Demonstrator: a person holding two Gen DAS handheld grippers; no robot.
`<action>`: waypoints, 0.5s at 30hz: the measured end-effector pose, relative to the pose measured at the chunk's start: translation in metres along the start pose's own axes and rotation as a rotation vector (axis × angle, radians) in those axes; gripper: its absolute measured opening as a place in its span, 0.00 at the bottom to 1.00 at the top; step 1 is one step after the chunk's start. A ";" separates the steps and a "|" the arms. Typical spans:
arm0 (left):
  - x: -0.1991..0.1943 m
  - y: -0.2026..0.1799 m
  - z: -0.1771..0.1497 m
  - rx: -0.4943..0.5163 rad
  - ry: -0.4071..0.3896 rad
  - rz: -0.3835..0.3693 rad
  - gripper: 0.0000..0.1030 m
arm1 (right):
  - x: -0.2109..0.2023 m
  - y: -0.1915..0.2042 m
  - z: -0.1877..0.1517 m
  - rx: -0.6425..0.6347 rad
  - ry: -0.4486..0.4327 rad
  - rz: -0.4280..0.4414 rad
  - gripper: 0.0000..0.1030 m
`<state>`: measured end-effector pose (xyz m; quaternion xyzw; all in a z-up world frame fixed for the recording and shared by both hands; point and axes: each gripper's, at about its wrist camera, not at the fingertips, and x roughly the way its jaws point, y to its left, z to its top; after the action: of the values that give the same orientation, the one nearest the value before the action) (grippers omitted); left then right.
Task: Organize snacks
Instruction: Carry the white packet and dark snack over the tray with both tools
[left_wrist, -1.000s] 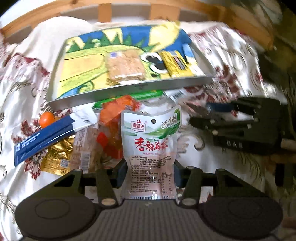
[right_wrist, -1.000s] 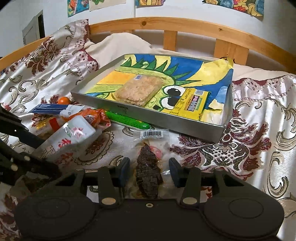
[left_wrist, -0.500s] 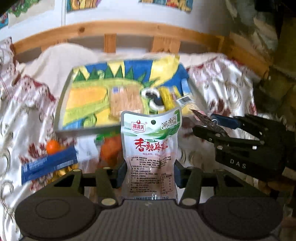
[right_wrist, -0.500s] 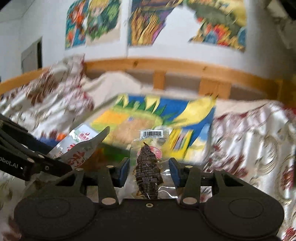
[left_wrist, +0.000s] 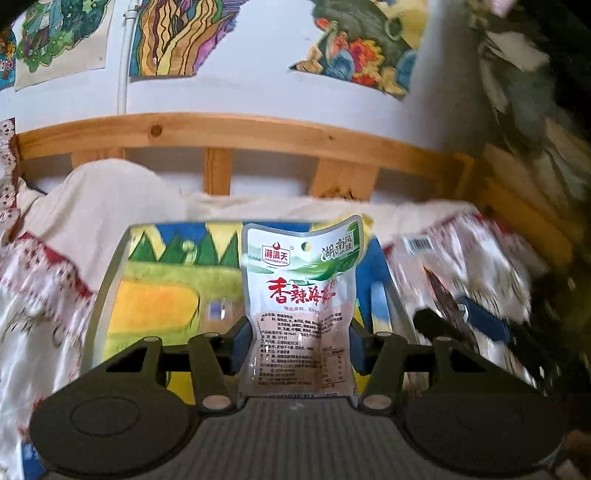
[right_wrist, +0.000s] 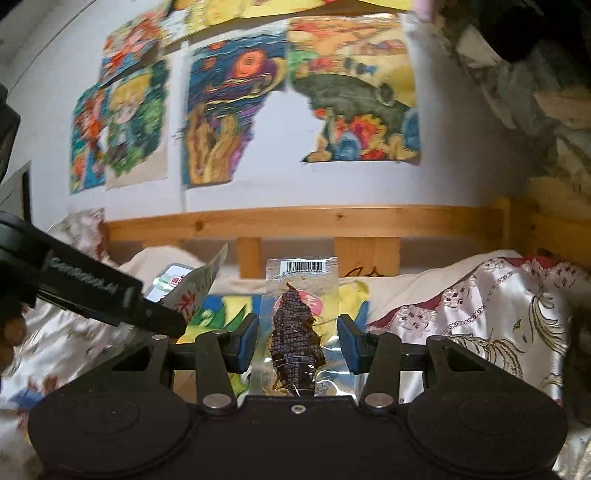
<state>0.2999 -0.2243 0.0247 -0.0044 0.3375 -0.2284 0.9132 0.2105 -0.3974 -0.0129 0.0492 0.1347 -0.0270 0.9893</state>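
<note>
My left gripper (left_wrist: 297, 345) is clamped on a white snack pouch (left_wrist: 300, 295) with red characters. The pouch stands upright between the blue pads (left_wrist: 242, 345), its lower half pinched, its top edge rising well above the fingers. My right gripper (right_wrist: 297, 341) pinches a clear packet of dark dried meat (right_wrist: 297, 332); the packet stands upright too, barcode strip at the top, and the pads sit close on either side of it. Whether both pads press the film I cannot tell for certain, but the packet hangs clear of the bed.

Left wrist view: behind and below the pouch lies the grey metal tray (left_wrist: 105, 280), lined with a painted sheet of green, yellow and blue. The pouch sits over the tray's middle, toward its right half. The right gripper and its packet show blurred just past the tray's right edge.

Right wrist view: the left gripper enters from the left edge, its pouch tilted and seen edge-on just left of my packet. A strip of the painted tray lining shows beyond the fingers.

Further out: patterned satin bedspread (right_wrist: 480, 314) to either side of the tray, a wooden bed rail (left_wrist: 258, 136) across the back, and children's drawings (right_wrist: 236, 107) taped on the white wall above.
</note>
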 end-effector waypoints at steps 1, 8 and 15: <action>0.007 0.000 0.005 -0.009 -0.007 0.003 0.56 | 0.005 -0.003 0.001 0.022 0.000 -0.012 0.46; 0.061 0.003 0.022 -0.064 -0.014 0.029 0.57 | 0.038 -0.007 -0.002 0.058 -0.007 -0.046 0.47; 0.097 0.012 0.010 -0.093 0.032 0.055 0.57 | 0.063 0.000 -0.020 0.034 0.059 -0.053 0.47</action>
<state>0.3756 -0.2556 -0.0290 -0.0338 0.3622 -0.1875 0.9124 0.2655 -0.3978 -0.0492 0.0632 0.1646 -0.0539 0.9829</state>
